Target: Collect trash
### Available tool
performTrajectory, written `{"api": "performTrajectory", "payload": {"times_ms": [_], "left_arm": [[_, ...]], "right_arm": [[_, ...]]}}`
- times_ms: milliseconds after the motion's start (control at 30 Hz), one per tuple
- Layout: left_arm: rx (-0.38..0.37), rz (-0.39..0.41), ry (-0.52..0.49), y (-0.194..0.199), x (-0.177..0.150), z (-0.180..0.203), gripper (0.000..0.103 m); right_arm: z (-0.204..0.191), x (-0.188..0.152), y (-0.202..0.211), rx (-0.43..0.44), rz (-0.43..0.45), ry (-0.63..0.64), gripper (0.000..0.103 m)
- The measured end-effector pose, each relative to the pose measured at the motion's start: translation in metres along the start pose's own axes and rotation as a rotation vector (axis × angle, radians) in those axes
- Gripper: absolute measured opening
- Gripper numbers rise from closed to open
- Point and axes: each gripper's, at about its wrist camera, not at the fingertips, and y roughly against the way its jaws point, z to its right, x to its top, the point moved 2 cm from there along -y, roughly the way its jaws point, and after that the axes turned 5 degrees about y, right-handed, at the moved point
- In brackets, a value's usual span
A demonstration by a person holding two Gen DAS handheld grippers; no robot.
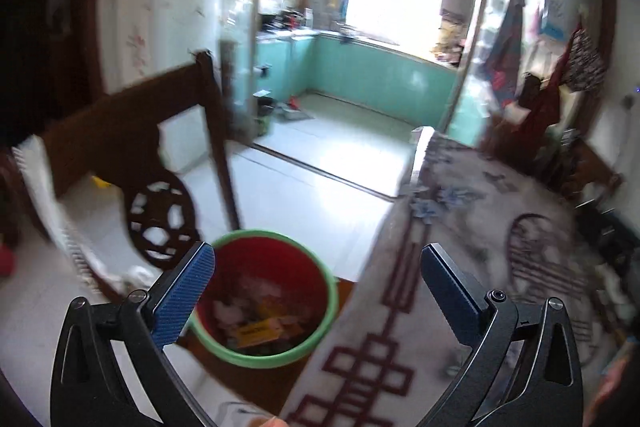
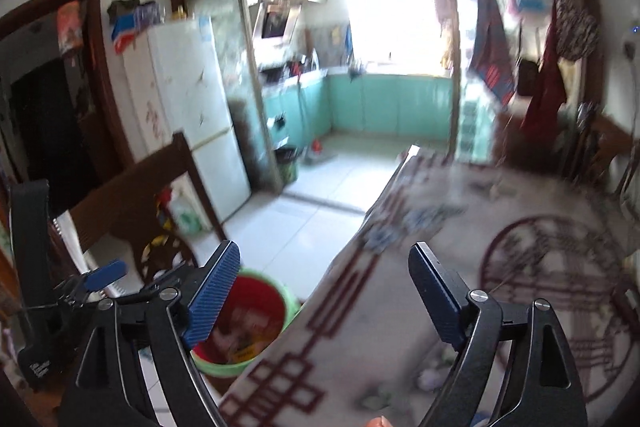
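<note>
The trash [image 1: 256,323] lies in a red bucket [image 1: 264,297] with a green rim, which stands on the floor just beside the edge of the bench [image 1: 460,267]; I think it is put there so that things can be dropped or swept from the bench straight into it. Inside I can see crumpled pale pieces and a yellow packet [image 1: 258,331], so a good part of the collecting seems done already. The bench is covered by a cloth [image 2: 400,307] with dark red line patterns and blue flowers, and the picture is too blurred to say whether more trash is on it. The left tongs [image 1: 318,287] are wide, with nothing between the blue pads, and they hang above the bucket and the bench edge. The right tongs [image 2: 324,291] are also wide and empty, over the bench side, with the bucket low at their left; in that view the left tongs appear at the far left. A dark wooden chair [image 1: 132,155] stands close behind the bucket, and a white fridge [image 2: 192,99] is further back by the kitchen door. My judgement is that both tongs are free for a next piece, if one is left.
</note>
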Motion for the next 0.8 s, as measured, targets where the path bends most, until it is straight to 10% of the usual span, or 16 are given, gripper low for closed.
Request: {"api": "performTrajectory", "payload": {"times_ms": [100, 300, 800], "left_arm": [[0.117, 0.041, -0.047, 0.011, -0.002, 0.016, 0.103], [-0.144, 0.09, 0.027, 0.038, -0.006, 0.025, 0.103], [-0.085, 0.097, -0.004, 0.056, -0.017, 0.045, 0.103]], "right_arm": [[0.011, 0.006, 0.014, -0.042, 0.013, 0.002, 0.091], [0.034, 0.006, 0.03, -0.068, 0.009, -0.021, 0.091], [0.064, -0.008, 0.055, -0.067, -0.017, -0.031, 0.091]]}}
